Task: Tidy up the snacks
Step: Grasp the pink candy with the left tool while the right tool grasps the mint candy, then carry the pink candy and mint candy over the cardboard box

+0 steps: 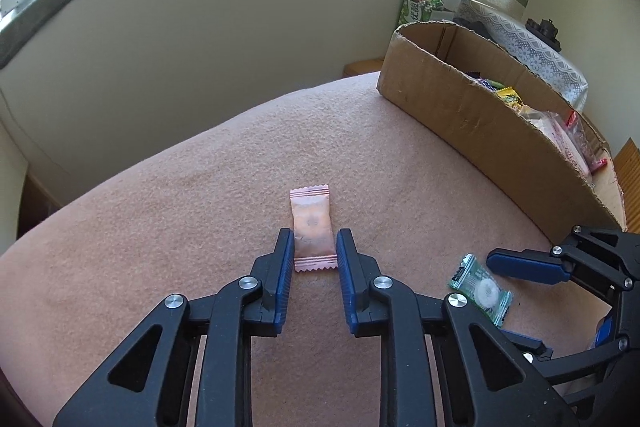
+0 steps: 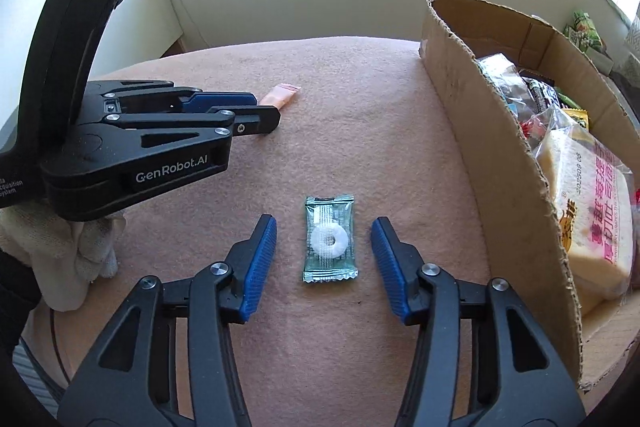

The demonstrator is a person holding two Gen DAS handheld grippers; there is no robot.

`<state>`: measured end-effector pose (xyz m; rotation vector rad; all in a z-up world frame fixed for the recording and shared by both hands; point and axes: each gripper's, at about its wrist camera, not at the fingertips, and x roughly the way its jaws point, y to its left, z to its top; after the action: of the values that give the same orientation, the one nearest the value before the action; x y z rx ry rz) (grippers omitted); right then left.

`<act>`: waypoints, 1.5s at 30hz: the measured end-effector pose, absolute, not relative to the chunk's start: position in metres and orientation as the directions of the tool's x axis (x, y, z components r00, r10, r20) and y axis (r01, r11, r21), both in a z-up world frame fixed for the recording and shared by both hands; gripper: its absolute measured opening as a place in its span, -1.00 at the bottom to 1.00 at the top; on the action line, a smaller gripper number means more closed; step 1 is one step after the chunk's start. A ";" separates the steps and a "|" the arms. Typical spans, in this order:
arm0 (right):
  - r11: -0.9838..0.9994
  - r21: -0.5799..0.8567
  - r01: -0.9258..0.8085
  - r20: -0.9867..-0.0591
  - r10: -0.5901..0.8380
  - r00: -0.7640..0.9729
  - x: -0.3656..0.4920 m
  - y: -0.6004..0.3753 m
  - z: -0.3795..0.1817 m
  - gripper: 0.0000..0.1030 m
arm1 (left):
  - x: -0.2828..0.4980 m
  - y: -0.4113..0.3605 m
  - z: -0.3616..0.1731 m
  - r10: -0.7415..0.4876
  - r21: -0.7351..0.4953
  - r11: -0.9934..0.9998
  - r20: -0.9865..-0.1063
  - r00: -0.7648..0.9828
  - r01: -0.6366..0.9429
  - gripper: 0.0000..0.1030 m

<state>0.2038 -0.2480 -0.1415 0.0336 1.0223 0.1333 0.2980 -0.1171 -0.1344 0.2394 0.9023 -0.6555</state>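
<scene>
Tongs are working side by side over a pink blanket (image 1: 160, 187). The left gripper (image 1: 312, 247) is sitting narrow, its blue pads flanking a pink candy wrapper (image 1: 311, 227) lying near the blanket's middle; whether they are pressing it, I cannot tell. The right gripper (image 2: 324, 247) is standing wider, straddling a green-wrapped ring candy (image 2: 329, 239) without touching it. A cardboard box (image 2: 488, 131) is sitting along the blanket's right edge, holding packaged bread (image 2: 588, 211) and assorted snack packets. Nothing is blocking either candy. A gloved hand (image 2: 72, 247) is gripping the left tool.
</scene>
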 end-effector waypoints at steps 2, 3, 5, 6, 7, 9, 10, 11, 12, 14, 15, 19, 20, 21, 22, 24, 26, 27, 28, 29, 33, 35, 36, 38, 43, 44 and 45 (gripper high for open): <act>0.993 0.045 -0.109 -0.846 0.096 0.524 0.203 -0.241 -0.142 -0.11 | 0.298 -0.120 -0.134 -0.424 -0.071 0.781 -0.789 0.444 0.620 -0.61; 0.993 0.039 -0.114 -0.845 0.094 0.526 0.207 -0.239 -0.140 -0.17 | 0.297 -0.121 -0.134 -0.428 -0.074 0.778 -0.789 0.440 0.624 -0.61; 0.992 0.031 -0.124 -0.844 0.092 0.529 0.207 -0.239 -0.139 -0.34 | 0.297 -0.123 -0.134 -0.421 -0.063 0.775 -0.794 0.439 0.629 -0.61; 0.992 0.026 -0.126 -0.843 0.090 0.531 0.207 -0.239 -0.139 -0.46 | 0.297 -0.124 -0.133 -0.417 -0.060 0.779 -0.792 0.445 0.624 -0.60; 0.992 0.021 -0.128 -0.842 0.087 0.533 0.208 -0.238 -0.139 -0.52 | 0.296 -0.124 -0.133 -0.417 -0.058 0.780 -0.791 0.448 0.623 -0.52; 0.991 0.022 -0.130 -0.841 0.089 0.534 0.208 -0.239 -0.139 -0.53 | 0.298 -0.126 -0.133 -0.413 -0.057 0.784 -0.791 0.452 0.618 -0.50; 0.991 0.023 -0.130 -0.840 0.090 0.535 0.209 -0.237 -0.141 -0.53 | 0.299 -0.127 -0.134 -0.413 -0.059 0.784 -0.792 0.449 0.618 -0.50; 0.991 0.026 -0.130 -0.839 0.092 0.536 0.208 -0.237 -0.142 -0.53 | 0.298 -0.128 -0.135 -0.411 -0.053 0.784 -0.792 0.452 0.619 -0.50; 0.991 0.030 -0.127 -0.838 0.094 0.538 0.208 -0.236 -0.141 -0.54 | 0.298 -0.129 -0.135 -0.409 -0.047 0.785 -0.789 0.459 0.618 -0.54; 0.991 0.038 -0.125 -0.836 0.100 0.540 0.202 -0.237 -0.138 -0.55 | 0.297 -0.129 -0.135 -0.406 -0.043 0.787 -0.786 0.465 0.615 -0.63; 0.991 0.042 -0.124 -0.835 0.103 0.541 0.201 -0.238 -0.138 -0.57 | 0.297 -0.128 -0.135 -0.406 -0.044 0.790 -0.785 0.468 0.611 -0.63; 0.991 0.056 -0.122 -0.827 0.114 0.550 0.199 -0.240 -0.134 -0.58 | 0.297 -0.119 -0.132 -0.405 -0.066 0.812 -0.779 0.478 0.580 -0.64; 0.991 0.061 -0.120 -0.825 0.117 0.553 0.198 -0.241 -0.133 -0.58 | 0.296 -0.116 -0.130 -0.406 -0.072 0.817 -0.776 0.482 0.573 -0.64; 0.991 0.065 -0.118 -0.822 0.121 0.557 0.197 -0.242 -0.131 -0.58 | 0.295 -0.114 -0.127 -0.409 -0.074 0.818 -0.773 0.486 0.570 -0.64; 0.990 0.071 -0.118 -0.819 0.126 0.561 0.195 -0.243 -0.129 -0.58 | 0.292 -0.113 -0.124 -0.410 -0.073 0.819 -0.769 0.490 0.569 -0.64; 0.990 0.082 -0.117 -0.810 0.135 0.570 0.192 -0.244 -0.124 -0.58 | 0.288 -0.111 -0.118 -0.412 -0.072 0.821 -0.761 0.501 0.566 -0.64; 0.989 0.086 -0.119 -0.801 0.140 0.582 0.188 -0.246 -0.118 -0.58 | 0.284 -0.109 -0.110 -0.421 -0.079 0.822 -0.752 0.508 0.564 -0.64; 0.989 0.088 -0.120 -0.796 0.142 0.588 0.186 -0.247 -0.115 -0.58 | 0.282 -0.109 -0.107 -0.425 -0.081 0.822 -0.746 0.512 0.564 -0.64; 0.989 0.090 -0.121 -0.791 0.145 0.594 0.183 -0.248 -0.111 -0.58 | 0.280 -0.108 -0.103 -0.428 -0.081 0.822 -0.741 0.518 0.563 -0.63; 0.988 0.092 -0.122 -0.787 0.148 0.600 0.181 -0.249 -0.107 -0.58 | 0.277 -0.108 -0.099 -0.431 -0.082 0.822 -0.735 0.524 0.563 -0.63; 0.987 0.098 -0.126 -0.763 0.155 0.628 0.171 -0.257 -0.090 -0.58 | 0.266 -0.113 -0.084 -0.449 -0.083 0.817 -0.712 0.539 0.571 -0.64; 0.988 0.094 -0.125 -0.750 0.153 0.644 0.166 -0.261 -0.080 -0.58 | 0.261 -0.118 -0.077 -0.460 -0.084 0.811 -0.702 0.543 0.579 -0.64; 0.988 0.093 -0.122 -0.742 0.151 0.653 0.164 -0.264 -0.075 -0.58 | 0.258 -0.121 -0.074 -0.466 -0.085 0.808 -0.696 0.545 0.583 -0.64; 0.989 0.094 -0.112 -0.728 0.145 0.670 0.161 -0.272 -0.066 -0.58 | 0.254 -0.129 -0.068 -0.479 -0.085 0.800 -0.686 0.547 0.594 -0.63; 0.994 0.080 -0.072 -0.702 0.107 0.704 0.158 -0.296 -0.045 -0.58 | 0.245 -0.152 -0.056 -0.509 -0.083 0.777 -0.666 0.545 0.624 -0.64; 0.995 0.075 -0.060 -0.698 0.096 0.710 0.158 -0.302 -0.044 -0.58 | 0.242 -0.157 -0.054 -0.516 -0.085 0.772 -0.662 0.543 0.630 -0.64; 0.996 0.071 -0.048 -0.695 0.084 0.714 0.158 -0.308 -0.042 -0.58 | 0.241 -0.162 -0.053 -0.524 -0.088 0.766 -0.658 0.540 0.637 -0.63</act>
<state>0.1583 -0.3084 -0.0420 0.0491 0.7722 0.0733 0.2405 -0.1616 -0.0528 0.1696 0.7223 -0.6936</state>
